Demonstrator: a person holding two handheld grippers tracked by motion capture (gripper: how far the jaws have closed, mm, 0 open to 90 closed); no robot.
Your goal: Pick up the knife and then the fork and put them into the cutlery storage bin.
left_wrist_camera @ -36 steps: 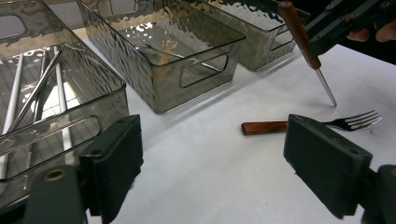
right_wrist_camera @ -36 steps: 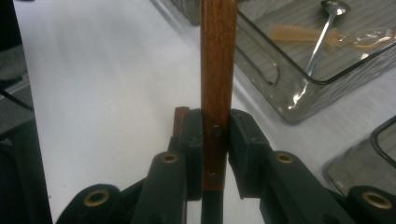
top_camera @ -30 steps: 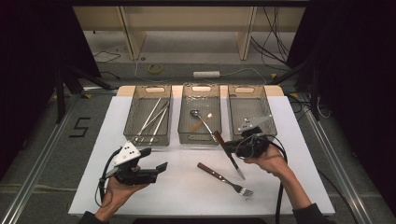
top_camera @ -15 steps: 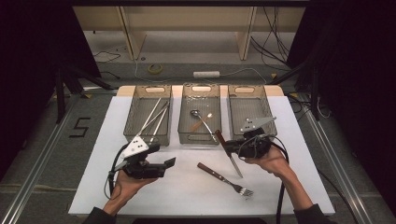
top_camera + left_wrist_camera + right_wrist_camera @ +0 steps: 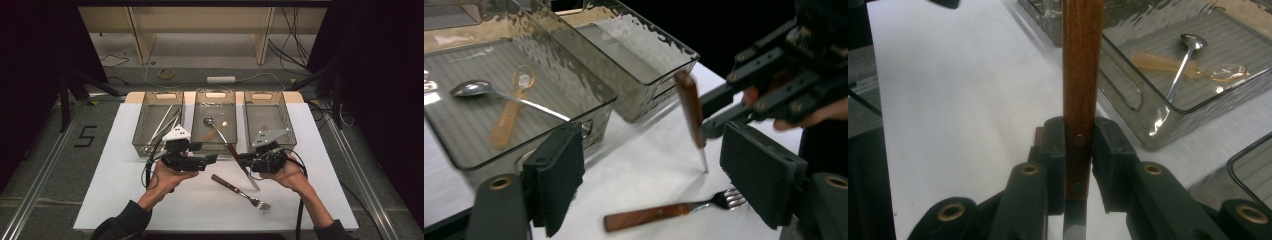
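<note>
A wooden-handled knife (image 5: 235, 155) hangs tilted over the white mat (image 5: 125, 200), blade tip down, with my right gripper (image 5: 241, 161) shut on its handle. In the right gripper view the pads (image 5: 1108, 150) press the handle (image 5: 1080, 75) from both sides. A wooden-handled fork (image 5: 240, 192) lies flat on the mat below the knife. My left gripper (image 5: 212, 159) hovers just left of the knife, pointing right. Its jaws have just been closing a little and stand open (image 5: 659, 180) with nothing gripped. The fork (image 5: 659, 215) lies beyond them and the knife (image 5: 689, 115) stands farther off.
Three clear trays stand in a row at the mat's far edge. The left tray (image 5: 137, 125) holds several metal utensils. The middle tray (image 5: 196, 120) holds a metal spoon (image 5: 214, 126) and an amber plastic spoon (image 5: 509, 117). The right tray (image 5: 265, 117) has nothing in it.
My left gripper has moved right and a little up, from the mat's left side towards the knife and fork. The right gripper and knife have stayed put.
</note>
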